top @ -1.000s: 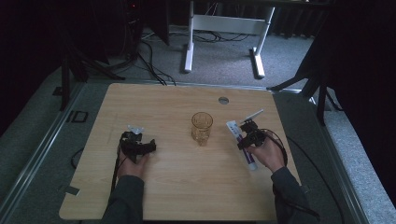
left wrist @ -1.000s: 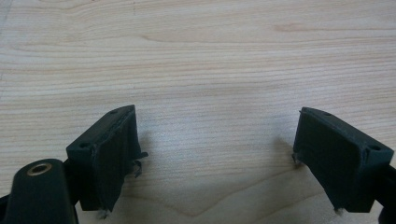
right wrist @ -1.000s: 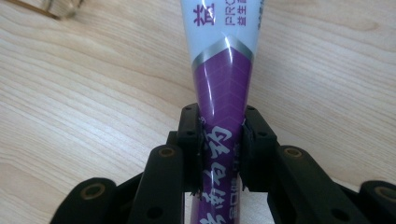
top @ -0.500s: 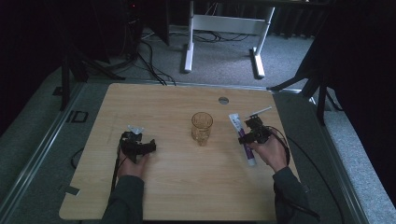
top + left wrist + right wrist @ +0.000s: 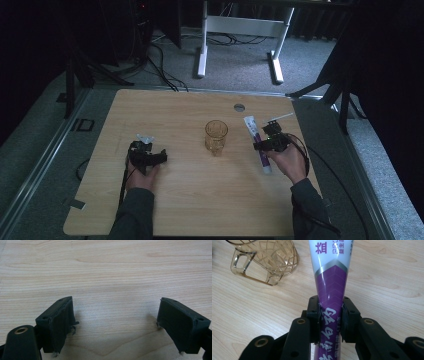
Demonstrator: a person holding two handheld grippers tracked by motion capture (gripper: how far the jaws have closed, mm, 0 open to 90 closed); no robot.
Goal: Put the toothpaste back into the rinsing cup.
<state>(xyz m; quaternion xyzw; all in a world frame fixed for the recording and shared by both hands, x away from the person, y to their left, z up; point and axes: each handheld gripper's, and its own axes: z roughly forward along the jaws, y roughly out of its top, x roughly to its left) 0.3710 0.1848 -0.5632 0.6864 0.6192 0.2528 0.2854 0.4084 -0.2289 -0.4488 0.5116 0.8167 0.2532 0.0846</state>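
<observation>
High view: wooden table point(image 5: 200, 210) with a person's forearms coming in from the near edge. Toothpaste tube point(image 5: 257, 142), white and purple, lies right of centre, running near to far. Right gripper point(image 5: 270, 143) sits over the tube's middle. Amber glass mug point(image 5: 216, 136) stands upright at centre, left of the tube and apart from it; nothing lies between them. A round grommet point(image 5: 239, 107) sits in the tabletop beyond the mug. Left gripper point(image 5: 148, 157) rests on the left half of the table, well apart from mug and tube.

Left gripper view: left gripper point(image 5: 116, 320) has its jaws spread wide, only bare wood grain between them.

Right gripper view: right gripper point(image 5: 330, 320) is clamped on the toothpaste tube point(image 5: 331, 285), both pads pressing the purple section. The tube's white end runs away from the camera. The mug point(image 5: 268, 258) stands far left, handle turned toward the camera, clear of the tube.
</observation>
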